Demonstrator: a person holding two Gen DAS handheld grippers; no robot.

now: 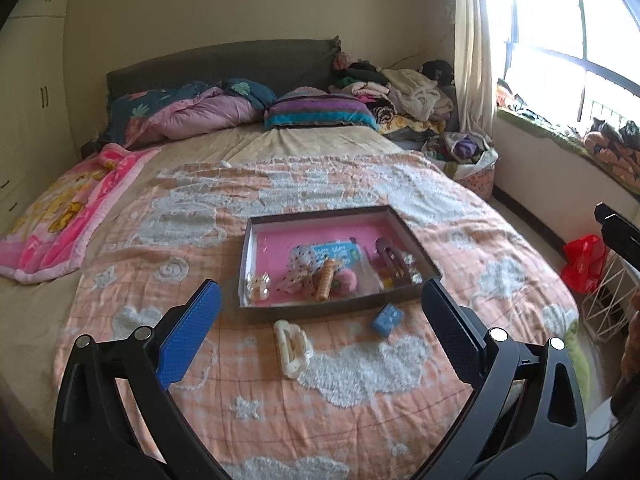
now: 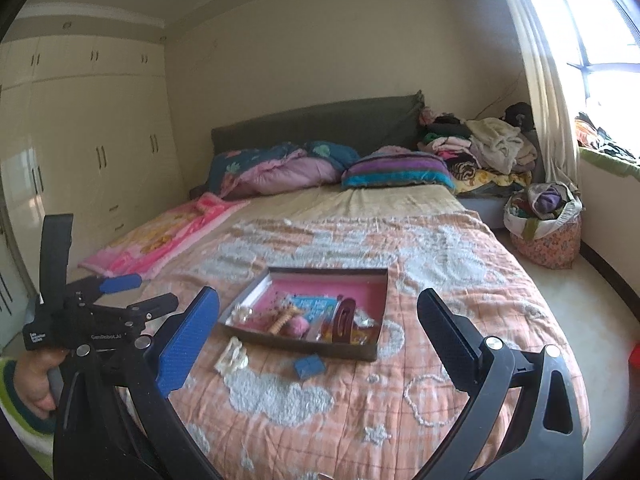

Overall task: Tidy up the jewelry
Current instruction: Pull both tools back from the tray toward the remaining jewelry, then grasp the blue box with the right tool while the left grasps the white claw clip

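Bed (image 1: 280, 152) fills most of both views, covered by a peach quilt (image 1: 340, 400) with white cloud shapes; pillows and folded bedding lie along the headboard.

Box tray (image 1: 416, 240), shallow, dark-walled with a pink floor, sits on the quilt near the foot of the bed. It holds the collected accessories: a brown hair clip (image 1: 392, 262), a blue card (image 1: 332, 250), a polka-dot bow (image 1: 298, 270), a ribbed orange piece (image 1: 325, 286), a pink pom-pom (image 1: 346, 282) and a clear item (image 1: 258, 286) at the near left corner, probably a small bottle, though the view is too soft to confirm.

Two items lie outside the tray on the quilt, just in front of its near wall: a cream claw clip (image 1: 292, 348) and a small blue box (image 1: 386, 319), apart from each other.

Left gripper (image 1: 320, 316) hovers above the quilt, jaws spread wide, nothing between them; the claw clip lies between its fingers' lines of sight. Right gripper (image 2: 318, 328) likewise stands fully spread and empty, short of the tray.
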